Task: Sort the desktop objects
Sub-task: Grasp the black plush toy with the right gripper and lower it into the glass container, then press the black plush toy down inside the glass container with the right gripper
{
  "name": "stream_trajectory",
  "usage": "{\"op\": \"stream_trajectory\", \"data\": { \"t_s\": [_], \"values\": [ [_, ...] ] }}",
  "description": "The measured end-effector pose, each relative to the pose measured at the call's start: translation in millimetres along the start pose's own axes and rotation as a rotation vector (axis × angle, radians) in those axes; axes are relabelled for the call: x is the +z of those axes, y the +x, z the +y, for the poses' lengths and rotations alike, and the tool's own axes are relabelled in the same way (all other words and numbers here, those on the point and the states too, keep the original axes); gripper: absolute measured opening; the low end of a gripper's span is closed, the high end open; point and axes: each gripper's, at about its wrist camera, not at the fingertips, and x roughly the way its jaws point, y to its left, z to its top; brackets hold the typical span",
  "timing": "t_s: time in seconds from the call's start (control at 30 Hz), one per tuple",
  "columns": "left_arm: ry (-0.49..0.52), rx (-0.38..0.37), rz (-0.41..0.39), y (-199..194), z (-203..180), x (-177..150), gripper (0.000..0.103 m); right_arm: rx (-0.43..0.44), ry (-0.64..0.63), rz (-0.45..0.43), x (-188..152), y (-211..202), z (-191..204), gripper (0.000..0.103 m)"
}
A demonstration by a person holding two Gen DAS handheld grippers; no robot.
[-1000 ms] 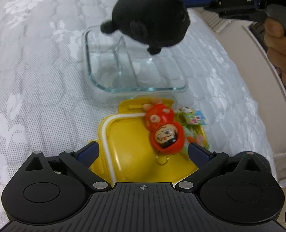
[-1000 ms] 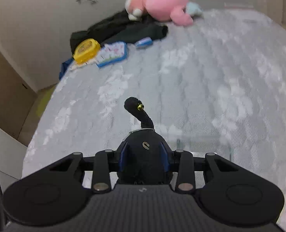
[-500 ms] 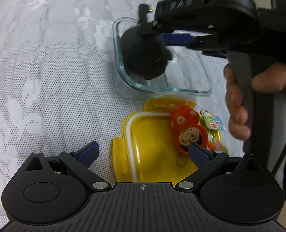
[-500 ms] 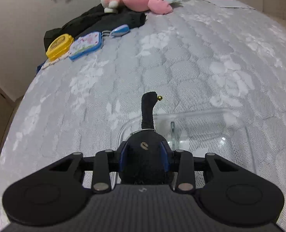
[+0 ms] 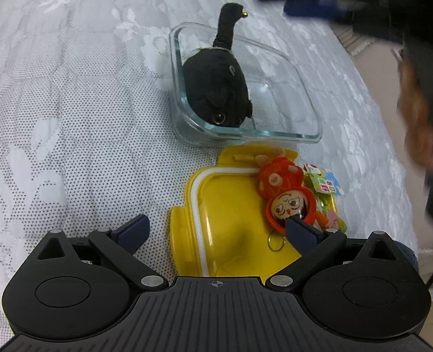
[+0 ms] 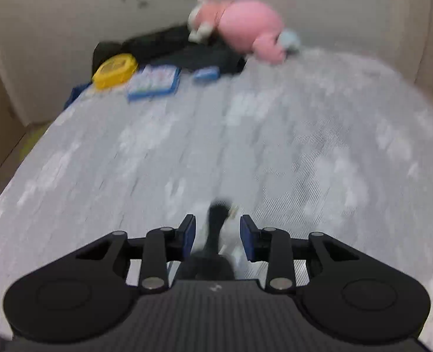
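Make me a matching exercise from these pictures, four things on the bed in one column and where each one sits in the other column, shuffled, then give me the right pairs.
Things:
1. black plush toy
2. red doll keychain
3. pink plush toy
4. glass container

Places:
A. at the far end of the bed, by the wall
B. on the bed, just beyond the yellow lid
C. inside the glass container, in its left part
D. lying on the yellow lid, along its right side

Pairs: 1-C, 2-D, 3-A, 4-B
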Motion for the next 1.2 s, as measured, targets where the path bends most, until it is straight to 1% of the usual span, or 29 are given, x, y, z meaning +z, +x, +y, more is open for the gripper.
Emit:
{"op": "stream_trajectory", "data": {
  "t_s": [0.03,0.1,0.13,0.17,0.27,0.33,0.47,0.6,0.73,0.8,0.87,0.93,0.97,1.0,1.07,1.13,1.2],
  "values": [
    [0.003,0.002,0.005,1,-1,0,0.101,0.006,0.004,0.001,5,4,-2,0.031],
    [0.005,0.004,0.009,1,-1,0,0.102,0.028,0.006,0.033,8,17,-4,0.025],
    [0.005,0.003,0.009,1,-1,0,0.102,0.030,0.005,0.059,5,26,-3,0.014],
    [0.003,0.003,0.009,1,0,0,0.102,0.030,0.012,0.084,2,35,-3,0.006],
    [0.000,0.007,0.014,2,1,-1,0.102,0.042,0.068,0.135,-12,58,-4,0.007],
    [0.002,0.013,0.021,4,0,-1,0.102,0.038,0.086,0.136,-19,66,-3,0.007],
    [0.012,0.018,0.031,4,-1,-1,0.102,0.018,0.059,0.129,-24,73,1,0.007],
    [0.014,0.021,0.034,4,-1,-1,0.102,0.003,0.053,0.149,-24,80,1,0.007],
    [0.019,0.025,0.037,2,-2,-2,0.102,-0.002,0.104,0.224,-27,94,-4,0.008],
    [0.021,0.028,0.041,2,-2,-2,0.102,-0.003,0.117,0.243,-33,99,-5,0.008],
    [0.021,0.029,0.045,2,-1,-2,0.102,-0.008,0.103,0.215,-39,96,-3,0.008],
    [0.016,0.029,0.047,2,1,-2,0.102,-0.019,0.056,0.187,-40,89,3,0.008],
    [0.014,0.029,0.046,2,2,-2,0.102,-0.015,0.036,0.176,-39,84,6,0.012],
    [0.012,0.029,0.044,1,2,-2,0.102,-0.003,0.023,0.162,-37,77,7,0.013],
    [0.009,0.026,0.040,-1,3,-2,0.102,0.037,-0.008,0.122,-30,56,10,0.027],
    [0.010,0.027,0.040,-2,3,-2,0.102,0.069,-0.054,0.126,-27,39,15,0.030],
    [0.013,0.028,0.040,-4,3,-3,0.102,0.084,-0.101,0.155,-30,28,19,0.027]
  ]
}}
